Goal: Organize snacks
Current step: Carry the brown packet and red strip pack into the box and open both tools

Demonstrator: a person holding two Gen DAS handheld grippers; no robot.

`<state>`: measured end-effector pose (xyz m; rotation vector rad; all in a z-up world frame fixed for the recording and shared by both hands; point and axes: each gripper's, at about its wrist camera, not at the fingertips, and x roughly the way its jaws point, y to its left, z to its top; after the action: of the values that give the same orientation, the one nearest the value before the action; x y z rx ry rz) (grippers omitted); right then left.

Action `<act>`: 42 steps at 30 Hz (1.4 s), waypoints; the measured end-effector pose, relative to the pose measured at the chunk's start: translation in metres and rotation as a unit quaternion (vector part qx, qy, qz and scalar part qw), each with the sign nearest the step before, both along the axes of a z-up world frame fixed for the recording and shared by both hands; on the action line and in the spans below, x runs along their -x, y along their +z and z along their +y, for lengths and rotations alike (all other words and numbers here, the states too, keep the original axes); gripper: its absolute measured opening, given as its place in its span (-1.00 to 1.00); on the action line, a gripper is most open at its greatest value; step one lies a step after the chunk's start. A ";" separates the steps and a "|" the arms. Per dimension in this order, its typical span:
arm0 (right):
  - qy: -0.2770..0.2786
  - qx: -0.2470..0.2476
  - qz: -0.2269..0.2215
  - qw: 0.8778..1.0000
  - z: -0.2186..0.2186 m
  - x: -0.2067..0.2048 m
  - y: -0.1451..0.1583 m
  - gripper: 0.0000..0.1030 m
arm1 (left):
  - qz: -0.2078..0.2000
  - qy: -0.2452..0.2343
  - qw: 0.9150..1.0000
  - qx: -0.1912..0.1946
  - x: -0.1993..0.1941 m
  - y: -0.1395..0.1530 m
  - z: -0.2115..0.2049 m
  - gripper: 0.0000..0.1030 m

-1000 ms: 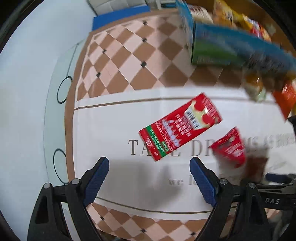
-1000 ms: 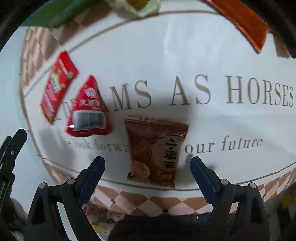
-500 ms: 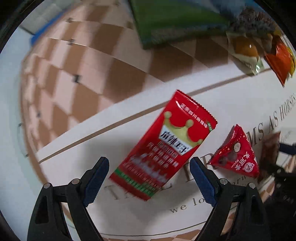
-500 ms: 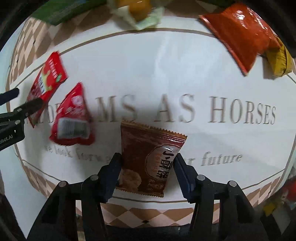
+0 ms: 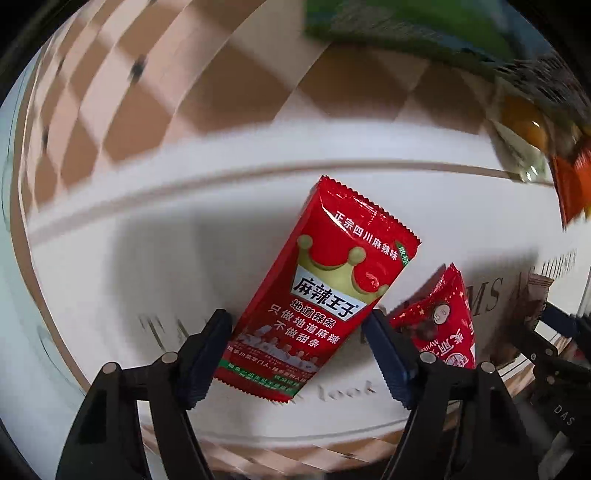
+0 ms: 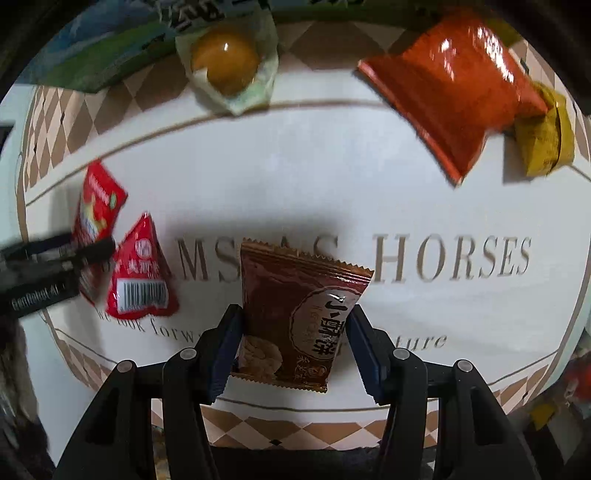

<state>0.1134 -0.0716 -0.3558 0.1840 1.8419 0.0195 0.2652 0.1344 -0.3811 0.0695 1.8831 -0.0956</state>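
My left gripper (image 5: 299,343) has closed on a long red snack packet (image 5: 325,291) with a gold crown, its pads touching both sides of the lower half. A red triangular packet (image 5: 439,325) lies just right of it. My right gripper (image 6: 291,339) is shut on a brown snack packet (image 6: 299,314) lying on the white printed mat (image 6: 332,177). The red packet (image 6: 98,203), the triangular packet (image 6: 138,273) and the left gripper's tip also show at the left of the right wrist view.
At the mat's far edge lie a clear packet with a yellow ball (image 6: 229,59), an orange packet (image 6: 454,96) and a small yellow packet (image 6: 546,140). A green-blue box (image 5: 402,26) stands behind them. More snacks lie off the mat at the lower right (image 6: 543,413).
Both grippers moved down onto the mat and closed: the left around the long red packet, the right around the brown packet, which has lifted slightly at its top.
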 end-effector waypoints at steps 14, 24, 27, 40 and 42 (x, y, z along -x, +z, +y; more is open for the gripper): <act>0.010 -0.027 0.036 0.999 -0.014 -0.044 -0.016 0.65 | 0.009 0.044 0.999 0.015 0.029 -0.001 -0.012 0.45; 0.035 0.046 -0.016 0.998 -0.009 -0.015 -0.014 0.15 | -0.041 0.034 0.999 -0.012 0.044 0.015 -0.039 -0.05; 0.036 0.038 -0.017 0.998 -0.006 -0.008 -0.013 0.15 | -0.050 0.048 0.998 -0.011 0.052 0.019 -0.048 -0.10; 0.007 -0.029 -0.083 0.996 -0.029 -0.005 0.045 0.15 | -0.119 0.130 0.982 0.064 0.089 0.108 -0.006 -0.11; 0.001 -0.044 -0.095 0.994 -0.036 -0.010 0.063 0.15 | -0.142 0.133 0.978 0.080 0.086 0.133 -0.008 -0.11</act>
<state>0.1235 -0.1076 -0.2926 0.2347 1.6518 0.1155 0.1796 0.1266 -0.2482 -0.2662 1.5778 -0.0514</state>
